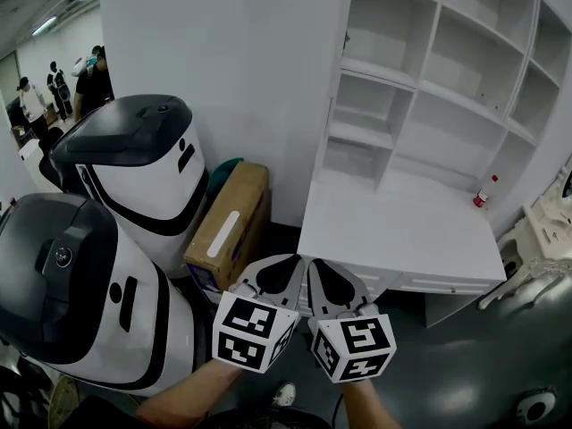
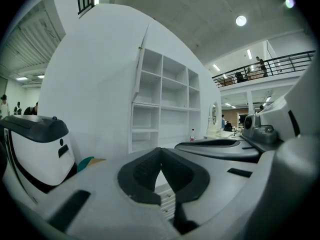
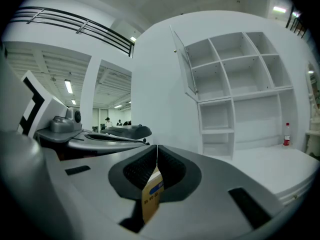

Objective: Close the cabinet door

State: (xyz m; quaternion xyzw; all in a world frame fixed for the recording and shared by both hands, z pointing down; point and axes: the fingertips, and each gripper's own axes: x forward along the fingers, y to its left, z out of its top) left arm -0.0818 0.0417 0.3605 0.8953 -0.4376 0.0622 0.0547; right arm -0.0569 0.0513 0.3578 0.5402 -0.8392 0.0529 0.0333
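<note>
A tall white cabinet of open shelves rises from the back of a white table. Its cabinet door stands swung out from the upper left compartment. Both claw views show it as a thin panel angled off the shelves, while in the head view it is hard to tell from the white wall beside it.

Only the head view shows the two white-and-black machines off the table's left edge and the cardboard box between them and the wall.

The left claw and right claw hover side by side before the table's near edge. Its own view shows the left claw pressed together with nothing in it.

A red-capped bottle stands at the table's far right corner.

The right claw's own view shows its pads pinching a tan tag, which the head view cannot show.
</note>
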